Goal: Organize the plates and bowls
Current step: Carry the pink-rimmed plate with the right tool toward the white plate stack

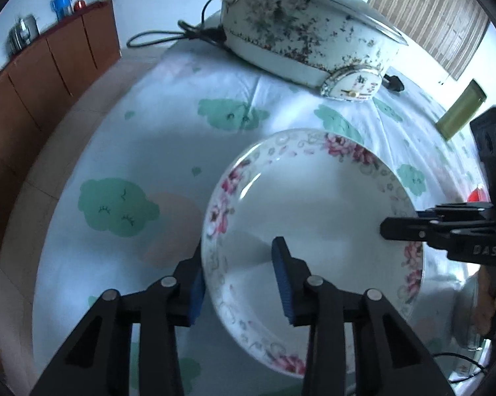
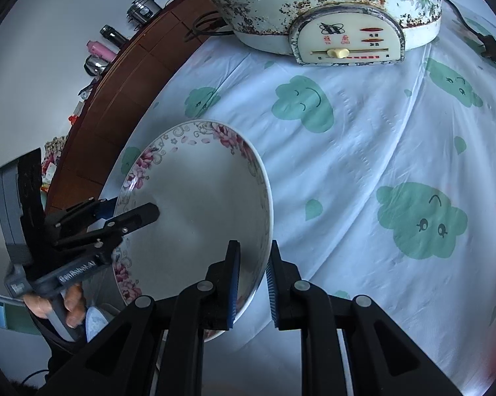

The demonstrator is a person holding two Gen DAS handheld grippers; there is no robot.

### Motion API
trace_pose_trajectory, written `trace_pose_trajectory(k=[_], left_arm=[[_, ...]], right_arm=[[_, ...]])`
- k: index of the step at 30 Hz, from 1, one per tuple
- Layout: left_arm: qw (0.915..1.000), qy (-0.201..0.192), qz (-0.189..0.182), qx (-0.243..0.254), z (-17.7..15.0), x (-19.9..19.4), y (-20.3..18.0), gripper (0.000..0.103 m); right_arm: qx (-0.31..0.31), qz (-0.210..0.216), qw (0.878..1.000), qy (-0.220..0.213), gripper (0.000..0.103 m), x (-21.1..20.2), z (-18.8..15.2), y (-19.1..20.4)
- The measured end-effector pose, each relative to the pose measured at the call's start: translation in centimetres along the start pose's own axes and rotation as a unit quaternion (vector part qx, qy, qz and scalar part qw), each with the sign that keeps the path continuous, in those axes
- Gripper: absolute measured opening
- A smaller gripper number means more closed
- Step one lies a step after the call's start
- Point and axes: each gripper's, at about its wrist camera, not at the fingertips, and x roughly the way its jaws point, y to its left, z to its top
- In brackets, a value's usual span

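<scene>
A white deep plate with a pink floral rim hangs tilted above the cloud-print tablecloth. My right gripper is shut on its near rim, one blue pad on each face; in the left wrist view the right gripper reaches in from the right edge. My left gripper straddles the opposite rim, one finger outside and one over the inner face, with a gap still showing at the inner pad. The left gripper shows at the plate's left side, held by a hand.
A stained white electric pot with its cord and plug stands at the far side of the table. A green cylinder lies at the right. A wooden cabinet carrying flasks runs along the left wall.
</scene>
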Motion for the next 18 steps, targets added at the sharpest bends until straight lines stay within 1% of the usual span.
trace_pose_trajectory(k=[2, 3, 4, 6, 11, 15, 18], left_arm=[[0.9999, -0.006, 0.001, -0.008, 0.0, -0.2, 0.3, 0.034], [0.9999, -0.007, 0.000, -0.013, 0.1, -0.3, 0.5, 0.030], [0.9997, -0.009, -0.007, -0.022, 0.2, -0.4, 0.9, 0.027], [0.9994, -0.007, -0.015, -0.031, 0.2, -0.4, 1.2, 0.025], [0.9996, -0.020, 0.000, -0.020, 0.4, -1.1, 0.8, 0.024], [0.9990, -0.036, -0.002, -0.025, 0.8, -2.5, 1.3, 0.024], [0.9987, -0.044, -0.003, -0.025, 1.0, -3.0, 1.4, 0.024]], right_arm=[[-0.001, -0.007, 1.000, -0.003, 0.018, 0.0, -0.1, 0.2], [-0.007, -0.011, 1.000, -0.004, 0.018, 0.0, -0.2, 0.4], [-0.011, -0.014, 1.000, -0.005, 0.018, 0.0, -0.3, 0.5], [-0.004, -0.016, 1.000, -0.006, 0.018, 0.0, -0.3, 0.6], [0.008, -0.008, 1.000, 0.002, 0.017, 0.1, -0.6, 0.8], [-0.002, -0.008, 1.000, 0.004, 0.017, -0.2, -1.1, 1.7], [-0.002, -0.006, 1.000, -0.004, 0.017, -0.9, -1.3, 2.5]])
